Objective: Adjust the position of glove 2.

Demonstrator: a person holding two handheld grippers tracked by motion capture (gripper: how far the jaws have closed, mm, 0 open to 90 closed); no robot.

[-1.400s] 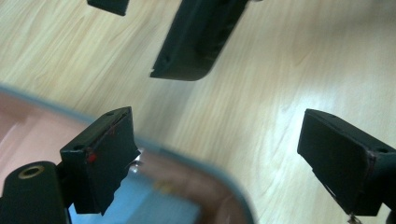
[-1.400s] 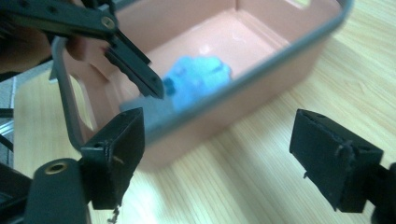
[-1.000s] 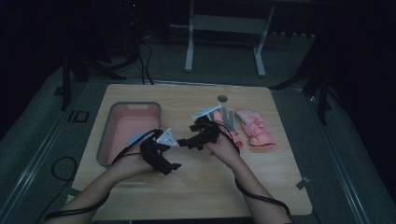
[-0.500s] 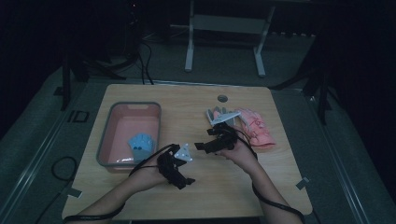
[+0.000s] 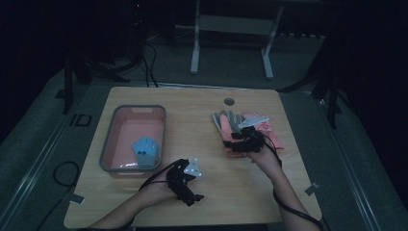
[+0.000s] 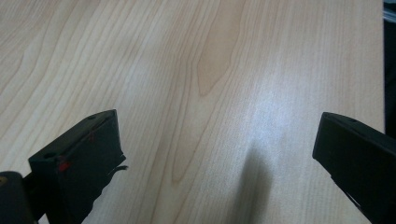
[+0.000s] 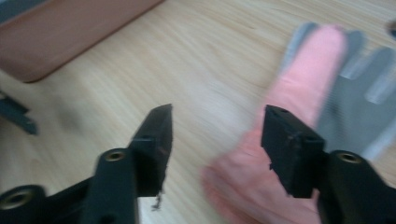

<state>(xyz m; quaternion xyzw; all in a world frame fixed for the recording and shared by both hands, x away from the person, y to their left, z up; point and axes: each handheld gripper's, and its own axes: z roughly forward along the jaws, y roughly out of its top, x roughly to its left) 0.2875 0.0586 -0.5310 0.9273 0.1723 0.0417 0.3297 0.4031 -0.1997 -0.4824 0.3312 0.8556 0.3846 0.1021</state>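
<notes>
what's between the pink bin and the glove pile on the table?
Bare wood. In the high view nothing lies between the pink bin and the glove pile; the left gripper sits nearer the person.

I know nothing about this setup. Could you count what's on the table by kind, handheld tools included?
Pink tray: 1
Blue cloth item lying in the tray: 1
Gloves on the table: 2, a grey-fingered glove and a pink glove; the pile is too dim to rule out more
Handheld grippers: 2, the left gripper and the right gripper, both open
Total: 6
</notes>
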